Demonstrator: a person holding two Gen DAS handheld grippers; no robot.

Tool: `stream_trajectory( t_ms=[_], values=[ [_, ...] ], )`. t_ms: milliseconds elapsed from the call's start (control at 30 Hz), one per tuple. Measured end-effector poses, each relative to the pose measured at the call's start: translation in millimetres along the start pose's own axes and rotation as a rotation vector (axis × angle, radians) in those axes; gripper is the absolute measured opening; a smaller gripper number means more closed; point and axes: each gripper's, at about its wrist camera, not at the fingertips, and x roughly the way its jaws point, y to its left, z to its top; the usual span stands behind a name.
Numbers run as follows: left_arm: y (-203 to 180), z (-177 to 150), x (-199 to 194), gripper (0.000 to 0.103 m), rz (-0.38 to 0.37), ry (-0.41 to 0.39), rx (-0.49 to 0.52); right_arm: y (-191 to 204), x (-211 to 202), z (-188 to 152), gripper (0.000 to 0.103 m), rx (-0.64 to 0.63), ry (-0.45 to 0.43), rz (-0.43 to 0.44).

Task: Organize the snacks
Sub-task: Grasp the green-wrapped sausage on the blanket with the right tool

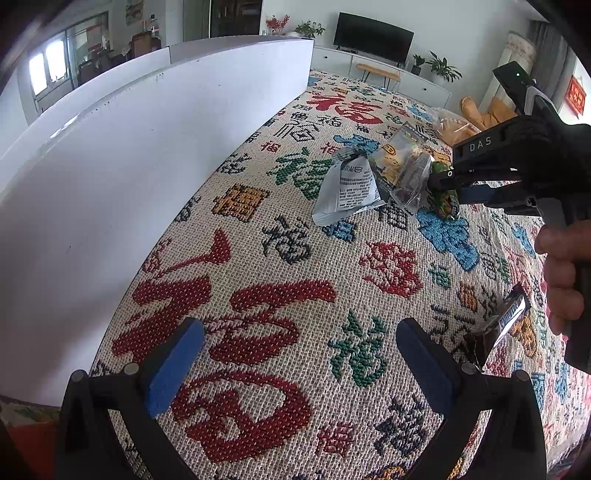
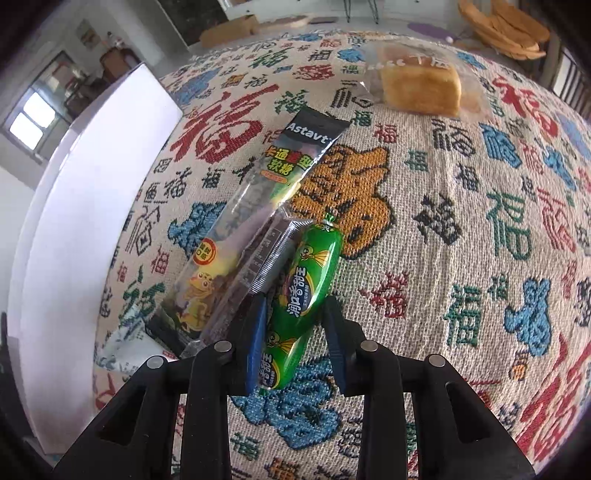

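A living room is seen behind, with a dark television (image 1: 373,36) on a low white cabinet and potted plants beside it; the bench (image 1: 280,258) is covered by a woven cloth patterned all over with the character "福" in red, blue, green, orange and black; a long white board (image 1: 129,155) stands along its left edge. A bread loaf in clear wrap (image 2: 421,88) lies at the far side, its print too faint to be read. A long sweets packet (image 2: 258,206) is headed "Astavt" in white on black, with Chinese characters in yellow and red beneath and a yellow cartoon figure lower down; a grey sachet (image 1: 351,188) with small black print, not legible, lies next to it. A green sausage (image 2: 306,295) bearing white Chinese lettering lies just beside the sweets packet. A dark wrapped bar (image 1: 506,317) lies apart, nearer the left gripper.

"DAS" is read on the right gripper (image 2: 295,332); its fingers stand either side of the green sausage, narrowly parted, the left pad touching the wrapper, a slight gap seen at the right. The left gripper (image 1: 299,354) is spread wide over bare cloth, nothing held.
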Motion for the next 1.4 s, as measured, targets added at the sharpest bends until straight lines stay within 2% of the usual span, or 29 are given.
stream_trajectory(
  t_ms=[100,300,467,667,867,1033,1167,1233,1267,1333,1400],
  values=[
    [1.6,0.5,-0.4,0.103,-0.008,-0.002,-0.009,-4.5,-5.8,-2.8,0.024,-0.02,-0.009,0.014],
    [-0.1,0.0,-0.1,0.103,0.005,0.001,0.003,-30.6,-39.4,-5.6,0.024,-0.019,-0.05,0.056],
    [-0.7,0.2,-0.3,0.103,0.005,0.002,0.004,-62.7,-67.1,-12.1,0.024,-0.025,-0.064,0.042],
    [-0.2,0.3,-0.4,0.103,0.006,0.003,0.004,-103.3,-92.2,-44.1,0.024,-0.041,-0.057,-0.014],
    [-0.9,0.3,0.2,0.103,0.008,0.003,0.006,-125.7,-104.8,-86.0,0.024,-0.104,-0.043,-0.095],
    [-1.4,0.2,0.2,0.103,0.01,0.004,0.007,-127.8,-103.2,-115.5,0.024,-0.176,-0.055,-0.179],
    [-1.5,0.1,0.1,0.103,0.007,0.004,0.006,-124.6,-86.9,-130.1,0.025,-0.243,-0.064,-0.239],
    [-0.7,-0.4,-0.1,0.103,0.002,0.004,0.003,-127.7,-83.1,-134.2,0.028,-0.234,-0.103,-0.232],
    [-0.7,-0.3,-0.2,0.103,0.001,0.004,0.003,-130.1,-83.6,-135.4,0.034,-0.224,-0.133,-0.23],
    [-0.6,-0.2,-0.3,0.103,0.002,0.004,0.003,-135.1,-83.2,-136.8,0.06,-0.199,-0.177,-0.25],
    [-0.9,-0.2,-0.2,0.103,0.005,0.006,0.006,-145.7,-83.6,-138.8,0.065,-0.158,-0.205,-0.218]
  ],
)
